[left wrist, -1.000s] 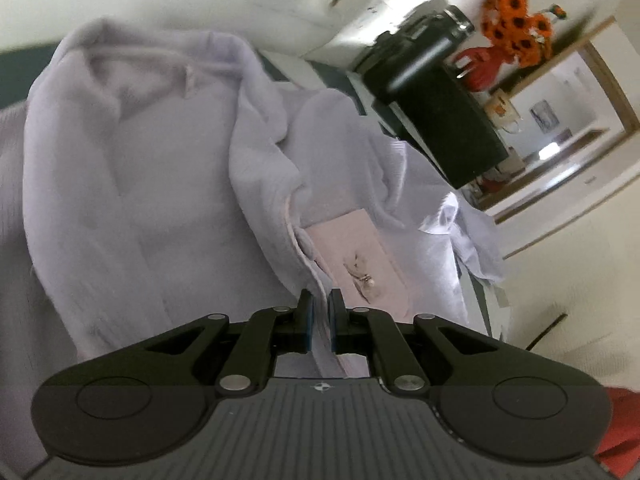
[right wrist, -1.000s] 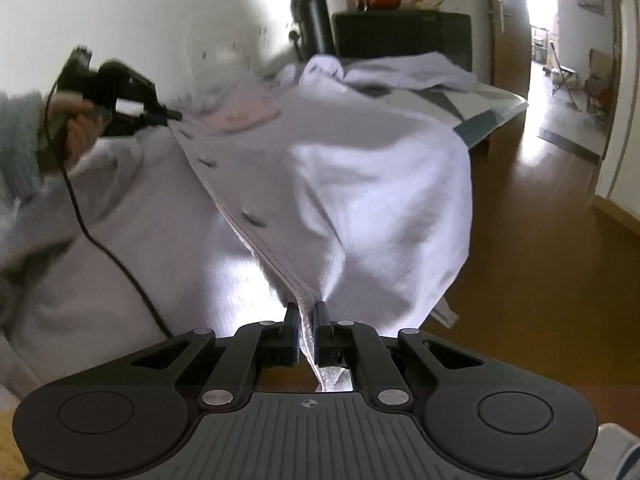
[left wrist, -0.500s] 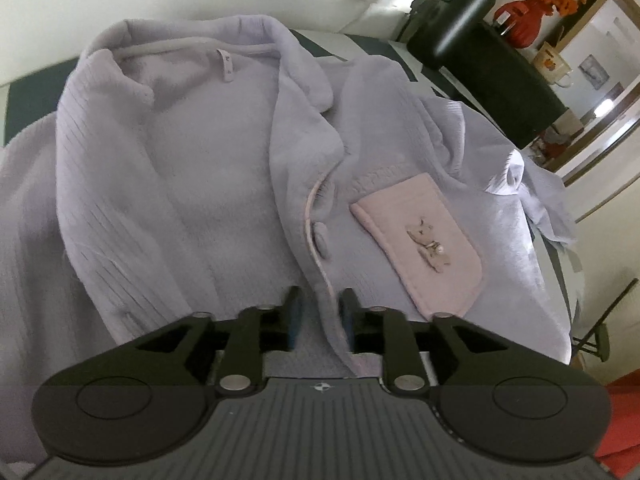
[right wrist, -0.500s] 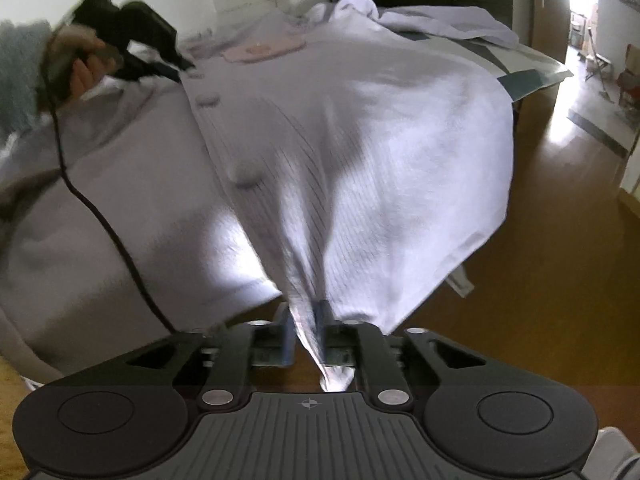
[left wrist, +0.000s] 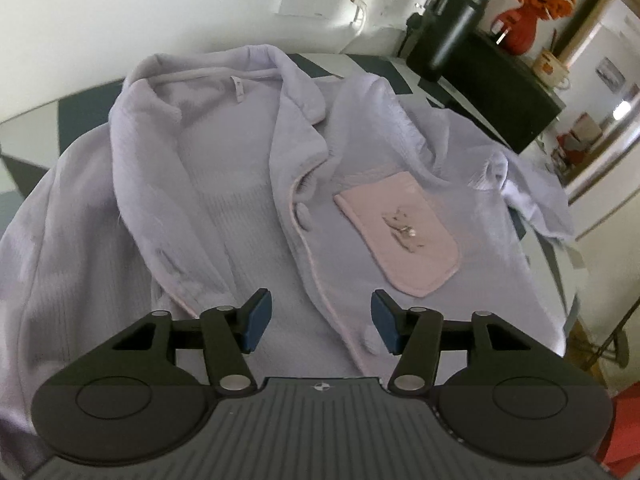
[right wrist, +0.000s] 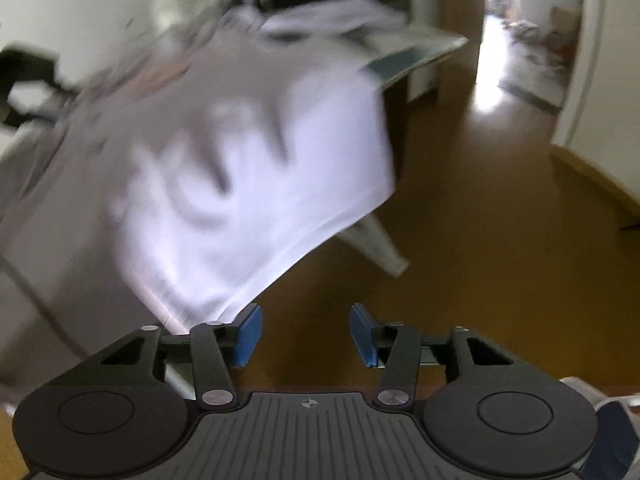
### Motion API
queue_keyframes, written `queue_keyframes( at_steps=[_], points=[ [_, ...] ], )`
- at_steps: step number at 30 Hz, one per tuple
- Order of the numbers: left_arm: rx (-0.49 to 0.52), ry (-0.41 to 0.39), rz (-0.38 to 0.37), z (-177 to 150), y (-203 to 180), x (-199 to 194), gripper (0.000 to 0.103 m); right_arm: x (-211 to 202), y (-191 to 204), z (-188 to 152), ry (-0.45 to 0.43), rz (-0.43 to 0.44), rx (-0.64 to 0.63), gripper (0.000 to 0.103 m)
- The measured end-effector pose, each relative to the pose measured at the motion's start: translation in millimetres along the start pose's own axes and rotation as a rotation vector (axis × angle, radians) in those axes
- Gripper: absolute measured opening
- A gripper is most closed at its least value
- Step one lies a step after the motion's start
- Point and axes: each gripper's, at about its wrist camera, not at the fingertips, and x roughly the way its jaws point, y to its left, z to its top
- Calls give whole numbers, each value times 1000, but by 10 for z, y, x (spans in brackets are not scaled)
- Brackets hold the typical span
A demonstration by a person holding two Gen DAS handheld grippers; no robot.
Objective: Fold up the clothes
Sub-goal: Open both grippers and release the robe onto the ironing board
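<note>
Lilac pyjama top (left wrist: 224,208) is lying spread across the tabletop (left wrist: 80,116), hem hanging over its near edge. Left gripper (left wrist: 318,322) jaws are being opened w/ nothing pinched; right gripper (right wrist: 306,336) jaws are also being opened, empty, beside hem.

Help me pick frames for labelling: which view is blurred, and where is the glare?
Left wrist view: sharp on the shirt and pink pocket, edges bent by the fisheye. Right wrist view: motion-smeared shirt, doorway blown out, glare on the floor.

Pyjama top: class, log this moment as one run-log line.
lilac pyjama top: spread on table | left gripper: opening, empty | right gripper: opening, empty
</note>
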Motion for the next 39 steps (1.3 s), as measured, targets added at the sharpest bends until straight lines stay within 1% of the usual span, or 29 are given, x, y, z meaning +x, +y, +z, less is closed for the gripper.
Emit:
queue_keyframes(
  at_steps=[2, 4, 5, 6, 8, 9, 12, 15, 18, 19, 21, 22, 23, 25, 27, 30, 33, 35, 37, 39],
  points=[
    [-7, -15, -2, -42, -107, -76, 70, -155, -132, 180, -50, -25, 19, 56],
    [-18, -29, -8, -101, -227, -125, 75, -303, -270, 365, -97, -53, 40, 66],
    [-28, -34, -10, -133, -288, -137, 76, -370, -348, 441, -119, -66, 55, 77],
    [-38, -40, -12, -164, -349, -148, 76, -436, -427, 513, -141, -78, 71, 86],
    [-62, -46, -1, -219, -497, -153, 77, -504, -598, 645, -174, -95, 99, 97],
    [-69, -49, 8, -242, -580, -141, 78, -510, -713, 709, -184, -95, 107, 99],
    [-69, -56, 57, -302, -861, -69, 79, -422, -1112, 904, -201, -80, 125, 102],
    [-63, -73, 143, -392, -1178, 36, 79, -265, -1526, 1135, -209, -58, 122, 102],
    [-91, -70, 216, -449, -1477, 139, 80, -177, -1955, 1337, -213, -38, 103, 102],
    [-107, -67, 228, -469, -1567, 154, 80, -141, -2085, 1410, -205, -39, 98, 102],
    [-124, -74, 219, -512, -1726, 160, 82, -87, -2335, 1549, -191, -40, 89, 102],
    [-121, -82, 230, -543, -1790, 168, 86, -57, -2449, 1607, -194, -28, 82, 102],
    [-115, -90, 247, -576, -1848, 178, 89, -27, -2559, 1651, -199, -16, 75, 102],
    [-113, -84, 293, -654, -1929, 226, 90, 58, -2760, 1733, -199, -17, 73, 102],
    [-127, -70, 328, -726, -1973, 279, 90, 130, -2878, 1786, -196, -13, 97, 102],
    [-185, -28, 344, -803, -1934, 358, 90, 233, -3030, 1852, -191, 5, 139, 102],
    [-221, -33, 344, -844, -1835, 385, 90, 372, -3075, 1910, -160, 46, 181, 102],
    [-233, -43, 352, -858, -1757, 395, 90, 465, -3011, 1994, -122, 70, 183, 102],
    [-265, -37, 336, -845, -1659, 398, 90, 502, -2918, 2144, -93, 98, 172, 102],
    [-316, -51, 293, -808, -1557, 358, 90, 485, -2802, 2380, -97, 140, 157, 102]
  ],
)
